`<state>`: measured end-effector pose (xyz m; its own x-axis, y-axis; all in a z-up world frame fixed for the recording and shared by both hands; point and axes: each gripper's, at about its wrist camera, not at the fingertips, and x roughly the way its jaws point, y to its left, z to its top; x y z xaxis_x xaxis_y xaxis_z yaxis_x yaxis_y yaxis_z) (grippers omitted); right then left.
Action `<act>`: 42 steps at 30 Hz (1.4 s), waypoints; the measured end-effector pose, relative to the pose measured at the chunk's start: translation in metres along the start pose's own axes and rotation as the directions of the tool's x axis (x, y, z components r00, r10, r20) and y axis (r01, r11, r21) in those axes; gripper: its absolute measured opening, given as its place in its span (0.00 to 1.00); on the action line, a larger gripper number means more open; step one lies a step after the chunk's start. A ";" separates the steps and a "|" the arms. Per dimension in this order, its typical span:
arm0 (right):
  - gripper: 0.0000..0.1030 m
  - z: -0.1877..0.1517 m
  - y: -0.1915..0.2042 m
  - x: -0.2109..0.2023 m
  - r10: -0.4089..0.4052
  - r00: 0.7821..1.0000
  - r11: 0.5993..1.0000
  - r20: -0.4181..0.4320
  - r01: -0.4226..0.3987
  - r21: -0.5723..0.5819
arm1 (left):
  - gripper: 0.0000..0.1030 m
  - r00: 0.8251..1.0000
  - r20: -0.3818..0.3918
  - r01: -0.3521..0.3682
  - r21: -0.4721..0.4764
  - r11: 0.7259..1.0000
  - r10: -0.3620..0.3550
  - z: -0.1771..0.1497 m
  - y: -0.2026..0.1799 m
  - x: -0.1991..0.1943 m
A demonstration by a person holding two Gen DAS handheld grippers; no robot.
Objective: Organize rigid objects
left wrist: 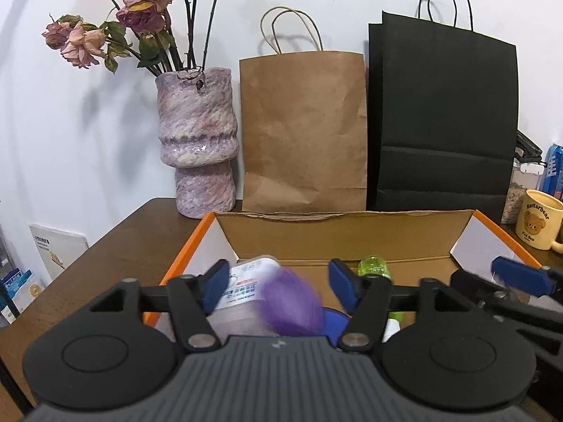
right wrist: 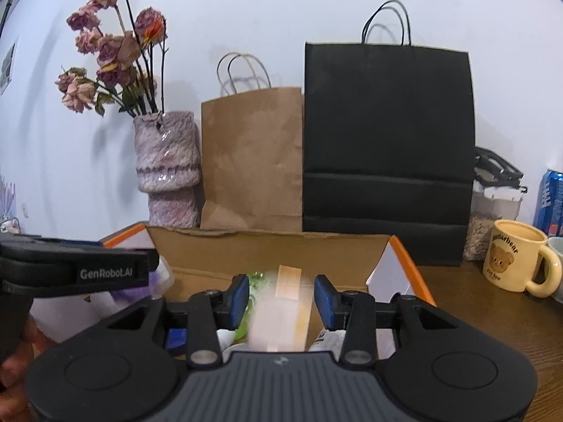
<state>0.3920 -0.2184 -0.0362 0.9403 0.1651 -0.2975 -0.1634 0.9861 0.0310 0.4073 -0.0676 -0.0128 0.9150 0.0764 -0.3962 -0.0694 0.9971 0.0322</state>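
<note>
An open cardboard box [left wrist: 345, 235] with an orange rim sits on the brown table. In the left wrist view my left gripper [left wrist: 279, 274] hangs open over the box. A blurred purple object [left wrist: 290, 302] lies between and below its blue pads, touching neither. Beneath it are a white labelled container [left wrist: 242, 288] and a green-capped bottle [left wrist: 373, 267]. In the right wrist view my right gripper [right wrist: 281, 281] is over the same box [right wrist: 267, 249]. A blurred pale, cream-striped object [right wrist: 281, 313] sits in the gap between its pads, and I see no pad pressing on it.
Behind the box stand a purple-pink vase [left wrist: 197, 140] of dried roses, a brown paper bag [left wrist: 302, 130] and a black paper bag [left wrist: 443, 116]. A cream bear mug [right wrist: 513, 260], a blue can [right wrist: 550, 200] and a clear jar [right wrist: 489, 218] stand at the right.
</note>
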 end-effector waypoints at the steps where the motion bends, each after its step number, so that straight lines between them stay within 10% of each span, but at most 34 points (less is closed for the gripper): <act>1: 0.50 0.000 -0.001 -0.001 0.000 1.000 1.000 0.006 0.000 0.004 | 0.76 1.000 0.004 -0.004 -0.001 1.000 0.004 0.000 0.000 0.000; 5: 0.71 0.000 -0.002 -0.004 -0.014 1.000 1.000 0.021 0.014 0.010 | 0.98 1.000 0.018 -0.019 -0.009 1.000 0.019 0.001 0.003 -0.002; 10: 0.93 0.000 -0.005 -0.008 -0.027 0.998 0.999 0.048 0.026 0.026 | 1.00 0.999 0.025 -0.036 -0.017 0.999 0.037 0.002 0.005 -0.002; 42: 1.00 -0.005 -0.007 -0.024 -0.056 0.995 0.998 0.077 0.053 0.044 | 1.00 0.999 0.015 -0.037 -0.020 0.999 0.038 -0.001 0.014 -0.019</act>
<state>0.3687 -0.2298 -0.0342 0.9682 0.1102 -0.2246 -0.0998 0.9934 0.0570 0.3886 -0.0548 -0.0058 0.9177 0.1140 -0.3807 -0.1114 0.9934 0.0288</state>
